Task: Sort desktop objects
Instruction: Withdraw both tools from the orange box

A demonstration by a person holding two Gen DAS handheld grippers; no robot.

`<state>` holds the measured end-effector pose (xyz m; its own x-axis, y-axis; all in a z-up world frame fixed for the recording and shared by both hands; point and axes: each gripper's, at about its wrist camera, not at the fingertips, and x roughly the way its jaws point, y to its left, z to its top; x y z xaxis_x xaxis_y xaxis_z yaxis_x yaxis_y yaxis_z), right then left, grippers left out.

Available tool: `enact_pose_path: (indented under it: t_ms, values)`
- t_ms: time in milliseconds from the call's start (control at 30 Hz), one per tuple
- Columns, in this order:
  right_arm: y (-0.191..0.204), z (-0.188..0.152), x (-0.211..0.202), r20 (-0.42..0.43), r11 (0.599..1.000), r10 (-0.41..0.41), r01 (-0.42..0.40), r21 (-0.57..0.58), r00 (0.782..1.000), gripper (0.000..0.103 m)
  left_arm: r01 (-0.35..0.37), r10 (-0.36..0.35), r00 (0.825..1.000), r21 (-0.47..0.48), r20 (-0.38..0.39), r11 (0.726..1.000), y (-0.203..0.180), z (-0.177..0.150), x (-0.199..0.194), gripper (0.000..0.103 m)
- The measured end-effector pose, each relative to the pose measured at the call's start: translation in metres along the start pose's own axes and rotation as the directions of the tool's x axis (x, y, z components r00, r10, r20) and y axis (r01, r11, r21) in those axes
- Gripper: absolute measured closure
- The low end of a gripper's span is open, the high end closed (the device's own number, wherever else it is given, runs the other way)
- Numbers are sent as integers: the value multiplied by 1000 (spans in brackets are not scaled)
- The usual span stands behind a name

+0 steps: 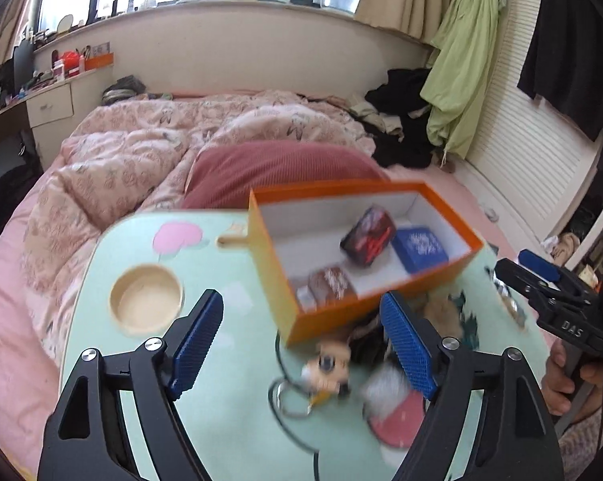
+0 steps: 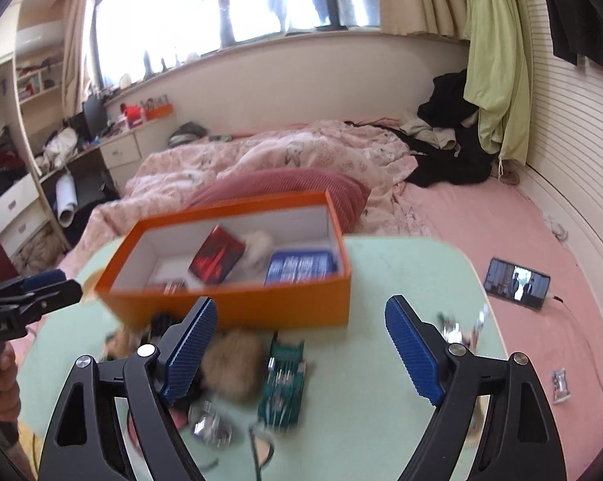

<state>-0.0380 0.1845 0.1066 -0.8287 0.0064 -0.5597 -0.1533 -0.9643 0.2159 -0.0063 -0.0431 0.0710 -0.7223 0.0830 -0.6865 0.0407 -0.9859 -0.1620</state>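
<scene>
An orange box [image 1: 297, 312] with a white inside stands on the mint-green table [image 1: 229, 421]. In it lie a red-and-black pack [image 1: 367, 236], a blue pack [image 1: 419, 248] and a brown pack [image 1: 329, 284]. My left gripper [image 1: 301, 300] is open just short of the box's near corner, nothing between its pads. Below it lie a blurred doll keychain [image 1: 329, 364] and a pink piece [image 1: 397, 421]. My right gripper [image 2: 301, 304] is open in front of the box's long wall [image 2: 237, 304]. A green board [image 2: 283, 380] and a brown fur ball [image 2: 231, 364] lie under it.
A round cup recess [image 1: 145, 300] sits in the table's left part. Small shiny items [image 2: 458, 328] lie near its right edge. The table stands on a bed with a pink quilt [image 1: 133, 160] and a red pillow [image 1: 277, 168]. A lit phone [image 2: 516, 282] lies on the sheet.
</scene>
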Motion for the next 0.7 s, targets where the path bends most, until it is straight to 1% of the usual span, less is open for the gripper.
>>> enact_pose_path:
  t_ms: [100,167,200,267,333,400,433,467,500,700]
  values:
    - [17,-30,-8,-56,999,7,-10,-51,998,16,13,-11,998,33,-66,999,-8,-29,1,22]
    - [26,-48,-8,-99,996,2,-11,-89,995,16,19,-12,996,70,-94,997,-17,-47,3,22]
    - [29,-55,-8,-117,995,-8,-4,-103,993,16,7,3,995,91,-102,996,-22,-54,3,22]
    - [33,-68,-7,-135,991,-50,33,-126,990,16,-32,46,994,131,-103,991,-33,-67,4,22]
    - [36,-78,-3,-151,989,-65,44,-139,986,14,-43,59,993,155,-101,987,-39,-75,5,22]
    - [37,-87,6,-193,988,-77,48,-149,978,8,-60,81,990,172,-119,983,-43,-83,13,22]
    - [36,-89,9,-203,989,-69,41,-141,977,5,-67,90,988,173,-127,983,-43,-86,18,16]
    - [33,-89,11,-214,992,-55,29,-127,975,0,-68,90,988,167,-129,984,-41,-88,20,3]
    - [29,-89,13,-228,994,-34,9,-107,973,0,-69,90,987,160,-131,985,-40,-88,23,0]
    - [22,-91,16,-214,996,-29,10,-93,976,0,-62,82,991,169,-108,984,-38,-92,24,0]
